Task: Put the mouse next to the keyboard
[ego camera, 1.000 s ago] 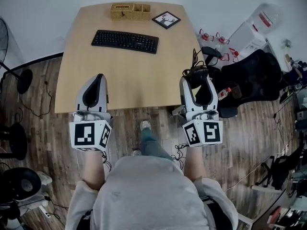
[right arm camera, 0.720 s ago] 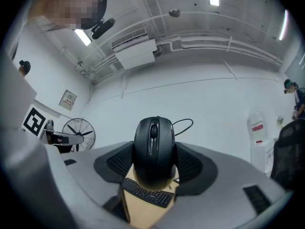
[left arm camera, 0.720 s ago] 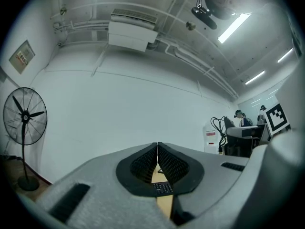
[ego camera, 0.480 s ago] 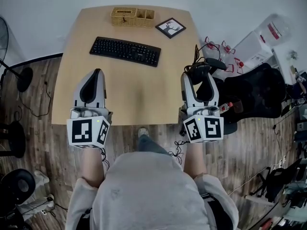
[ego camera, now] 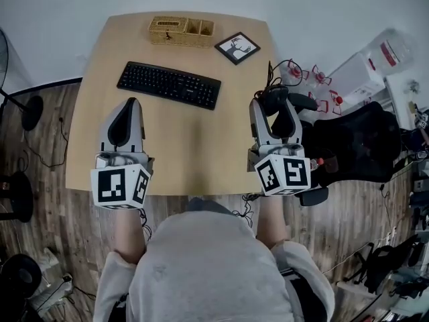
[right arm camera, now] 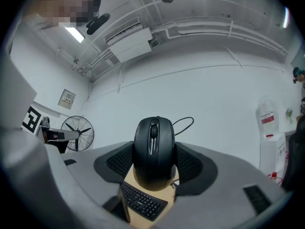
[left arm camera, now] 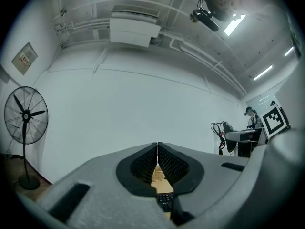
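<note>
Person [ego camera: 211,274]: soft grey top, standing at the near edge of the worktop [ego camera: 201,146].
Worktop: pale, smooth wood with a matte face and rounded corners; dark plank floor [ego camera: 40,180] around it.
Left gripper [ego camera: 129,103]: smooth grey shell with black ribbed pads and a white cube of black square markers at its rear. It is over the near left part of the worktop.
Left fingers [left arm camera: 143,163]: pressed together at the tips with nothing between them; only a thin slit shows lower down.
Right gripper [ego camera: 273,106]: same build, at the right edge of the worktop, about midway along it.
Right fingers [right arm camera: 119,160]: narrowly apart, clamped on the two flanks of the mouse [right arm camera: 153,149].
Mouse look: black and egg-shaped, with a glossy top, a scroll wheel in a slot between two buttons, and its top face turned toward the gripper's camera.
Cable [right arm camera: 183,123]: thin and black, looping from the mouse's far end.
Mouse place: over the right edge of the worktop, right of the keyboard [ego camera: 169,85], nearer the person and well apart from it.
Keyboard: black, flat, a long rectangle of small keys, lying a little askew, left of centre in the far half.
Frame [ego camera: 236,47]: small square with a black border and a pale picture, set diamond-wise near the far right corner.
Basket [ego camera: 181,31]: woven, straw-coloured and oblong, split into compartments, at the far edge.
</note>
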Demonstrator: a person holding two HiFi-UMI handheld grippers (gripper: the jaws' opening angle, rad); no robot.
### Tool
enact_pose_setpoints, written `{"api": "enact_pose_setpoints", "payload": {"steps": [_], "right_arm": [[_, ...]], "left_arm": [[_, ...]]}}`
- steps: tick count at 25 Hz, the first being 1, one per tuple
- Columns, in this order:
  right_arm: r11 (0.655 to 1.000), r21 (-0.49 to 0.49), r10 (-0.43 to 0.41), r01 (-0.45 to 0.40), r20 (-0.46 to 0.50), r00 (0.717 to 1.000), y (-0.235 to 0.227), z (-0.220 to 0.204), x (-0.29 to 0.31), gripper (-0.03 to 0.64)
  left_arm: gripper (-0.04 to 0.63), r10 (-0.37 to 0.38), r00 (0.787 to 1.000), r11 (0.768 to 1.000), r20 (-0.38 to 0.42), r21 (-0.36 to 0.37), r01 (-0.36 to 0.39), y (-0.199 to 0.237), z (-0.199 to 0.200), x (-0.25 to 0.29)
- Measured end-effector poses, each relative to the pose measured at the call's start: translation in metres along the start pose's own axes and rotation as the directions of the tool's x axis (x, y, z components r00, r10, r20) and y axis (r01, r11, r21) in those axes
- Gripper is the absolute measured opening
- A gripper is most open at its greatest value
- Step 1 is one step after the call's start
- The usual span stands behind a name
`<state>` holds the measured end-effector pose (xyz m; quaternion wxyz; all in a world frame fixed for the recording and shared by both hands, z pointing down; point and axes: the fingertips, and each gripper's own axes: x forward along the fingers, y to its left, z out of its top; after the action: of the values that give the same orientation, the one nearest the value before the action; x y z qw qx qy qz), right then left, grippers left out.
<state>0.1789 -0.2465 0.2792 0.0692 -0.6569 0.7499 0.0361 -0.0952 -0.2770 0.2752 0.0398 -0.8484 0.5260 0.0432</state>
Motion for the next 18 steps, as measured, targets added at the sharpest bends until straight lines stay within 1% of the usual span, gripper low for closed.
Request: {"api": "enact_pose_setpoints", "payload": {"steps": [6,11,18], "right_arm": [[1.0,0.018,0.001,0.0,-0.074,0.997,-0.022,-0.029,0.034,0.259],[0.998,0.067,-0.003,0.013,-0.147,0.989,-0.039,-0.064,0.052,0.259],[0.993,0.117,0.0,0.033,-0.272,0.962,-0.057,-0.121,0.075,0.259]], "left_arm": [[0.01,0.025,0.999,1.0,-0.029,0.003,-0.025,0.005,-0.01,0.023],[0.011,0.044,0.997,0.999,-0.056,0.005,-0.044,0.01,-0.022,0.038],[0.01,0.054,0.994,0.999,-0.096,0.004,-0.054,0.015,-0.039,0.054]]}}
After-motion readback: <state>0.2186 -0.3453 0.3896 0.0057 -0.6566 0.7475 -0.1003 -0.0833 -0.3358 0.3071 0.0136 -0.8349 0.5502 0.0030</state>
